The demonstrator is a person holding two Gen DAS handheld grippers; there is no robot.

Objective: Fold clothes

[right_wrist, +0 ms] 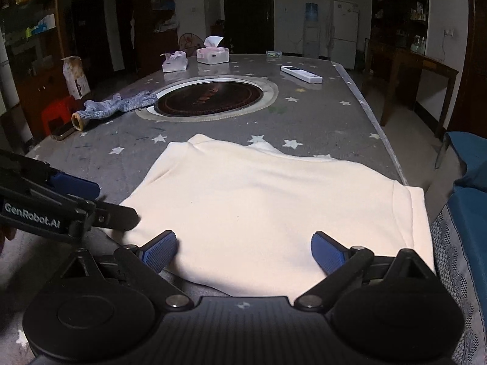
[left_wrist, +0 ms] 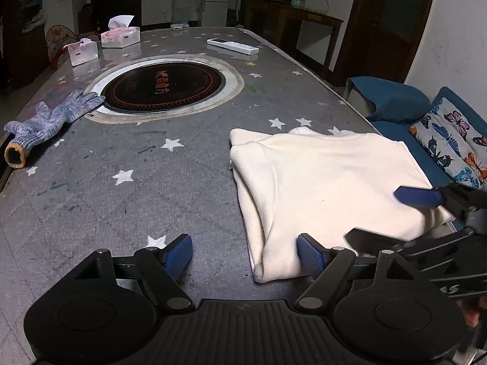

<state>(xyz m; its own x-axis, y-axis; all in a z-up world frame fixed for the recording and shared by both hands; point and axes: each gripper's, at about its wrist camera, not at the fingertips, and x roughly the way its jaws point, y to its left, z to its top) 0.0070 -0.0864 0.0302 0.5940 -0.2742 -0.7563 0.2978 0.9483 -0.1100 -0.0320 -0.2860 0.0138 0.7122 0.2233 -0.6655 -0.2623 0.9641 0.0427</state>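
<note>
Cream garment [right_wrist: 258, 210]: soft, matte knit or fleece, folded into a rough rectangle with rounded, thick folded edges; lies flat at the near right of the tabletop [left_wrist: 137, 188], its right edge reaching the tabletop's rim.

Tabletop: grey, woven-look cover printed with white stars, scuffed with green marks. A round black cooktop [left_wrist: 162, 86] with an orange dotted ring sits sunk in a pale oval surround at the centre.

Left tongs [left_wrist: 245, 257]: black frame, blue ribbed pads, spread apart with nothing clamped; the right pad rests over the garment's near left corner, the left pad over bare cover.

Right tongs [right_wrist: 243, 252]: same build, spread apart over the garment's near edge, gripping nothing.

Other items: grey-blue knitted work glove [left_wrist: 51, 121] with a tan cuff, far left; two white-and-pink tissue boxes [left_wrist: 120, 36]; a white remote control [left_wrist: 232, 46], far right.

Left wrist view only: a blue seat with a butterfly-print cushion [left_wrist: 450, 143] beside the tabletop's right rim.

Right wrist view only: a red stool [right_wrist: 57, 112] and a brown paper bag [right_wrist: 75, 76] to the left; a flat dark object, possibly a phone, near the glove's cuff.
</note>
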